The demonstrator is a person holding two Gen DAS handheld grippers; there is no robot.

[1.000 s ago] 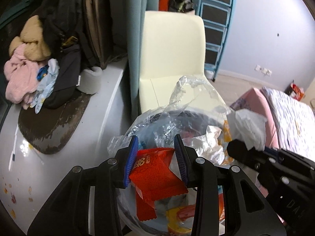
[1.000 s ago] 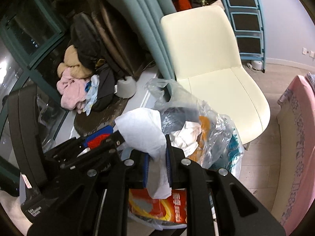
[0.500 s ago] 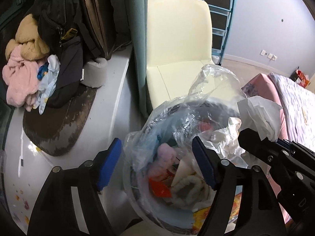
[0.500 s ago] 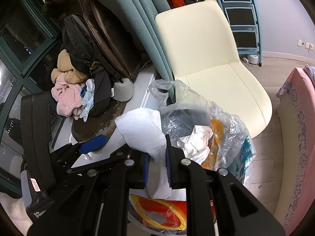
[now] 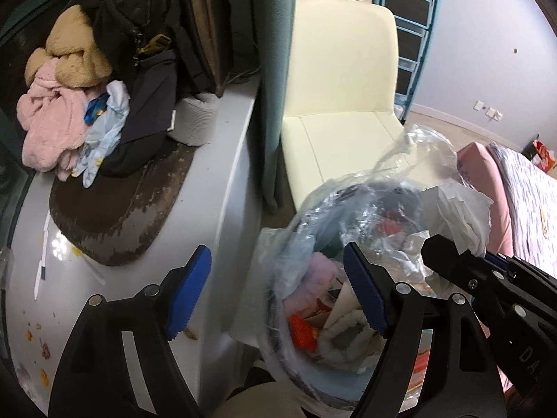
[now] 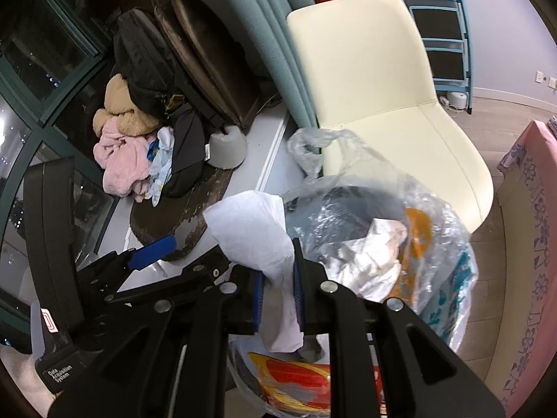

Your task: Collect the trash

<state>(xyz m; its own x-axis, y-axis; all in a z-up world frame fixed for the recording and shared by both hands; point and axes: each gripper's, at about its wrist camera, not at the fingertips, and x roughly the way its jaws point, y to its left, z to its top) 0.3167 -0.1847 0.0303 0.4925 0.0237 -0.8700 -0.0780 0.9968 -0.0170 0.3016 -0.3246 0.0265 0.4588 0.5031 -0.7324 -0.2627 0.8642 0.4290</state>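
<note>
We're mid-drop: left gripper jaws opening, empty, above the lined trash bin; right gripper jaws clenched on white tissue, bin just beyond them, next release it inside.

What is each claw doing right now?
Left gripper: jaws opening, nothing between them.
Right gripper: shut on a crumpled white tissue.
</note>
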